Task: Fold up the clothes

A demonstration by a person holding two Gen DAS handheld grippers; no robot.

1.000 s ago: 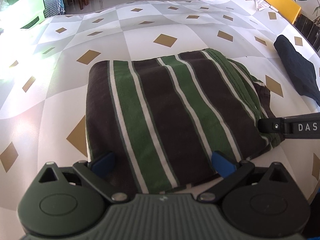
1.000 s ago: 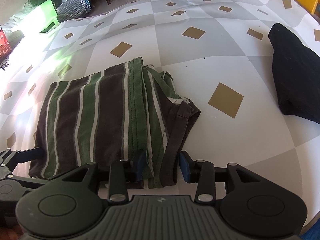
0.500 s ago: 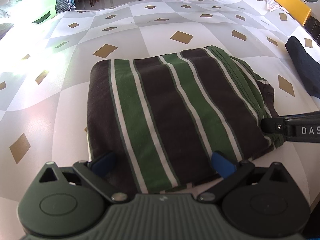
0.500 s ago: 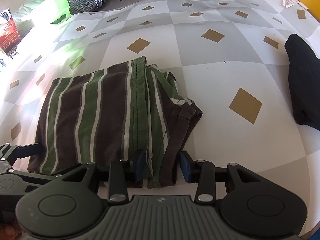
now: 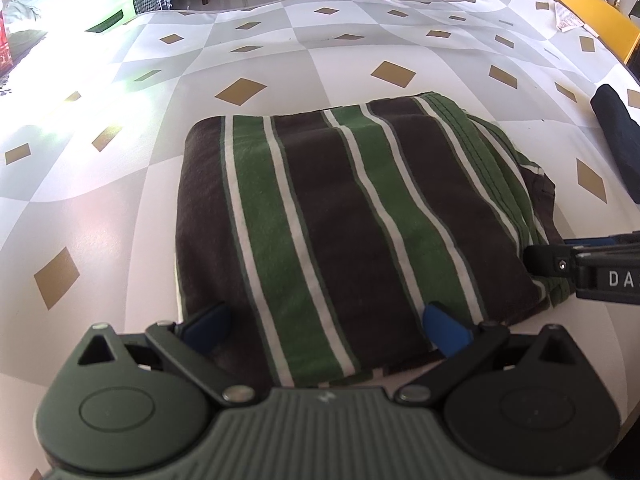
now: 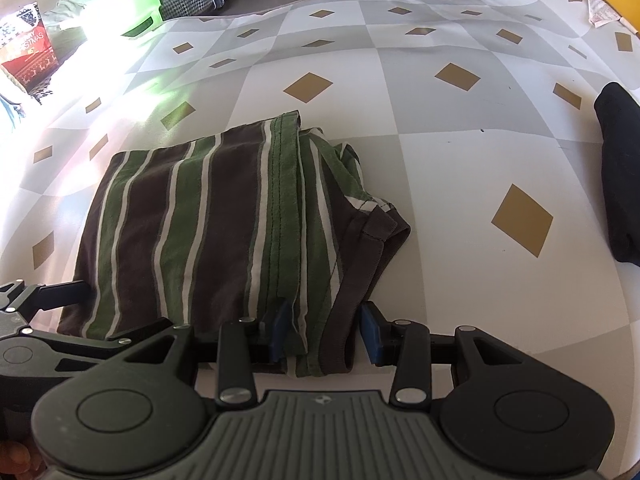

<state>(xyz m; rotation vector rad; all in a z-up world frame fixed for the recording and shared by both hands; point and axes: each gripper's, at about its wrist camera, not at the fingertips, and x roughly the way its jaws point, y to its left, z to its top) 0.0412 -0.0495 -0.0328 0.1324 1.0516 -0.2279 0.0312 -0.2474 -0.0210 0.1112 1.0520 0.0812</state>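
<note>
- Left claw (image 5: 324,326) is spread wide, its two blue pads straddling the near edge of the folded striped shirt (image 5: 352,216); whether the pads press into the cloth cannot be told, since the fabric covers their tips.
- Right claw (image 6: 322,334) stands partly closed around the shirt's near right corner, with the bunched layers and the brown ribbed hem between its blue pads; the left pad touches the cloth, a sliver of gap shows at the right pad, so a firm pinch cannot be confirmed.
- No container sits on the tabletop (image 6: 460,168); the only ones in sight are a bright green bin (image 6: 132,8) and a red printed box (image 6: 28,52) beyond the far left edge, contents unreadable in the glare.
- Striped shirt lies as a folded rectangle on the near middle of the tabletop, its right side looser, with extra layers poking out.
- Dark garment (image 6: 620,172) lies well apart to the right, cut off by the frame.
- Open checkered cloth stretches far and left of the shirt, and between the shirt and the dark garment.
- Yellow chair (image 5: 600,16) stands at the far right edge, near a piece of paper (image 6: 600,12).
- Strong sunlight washes out the left part of the tabletop.
</note>
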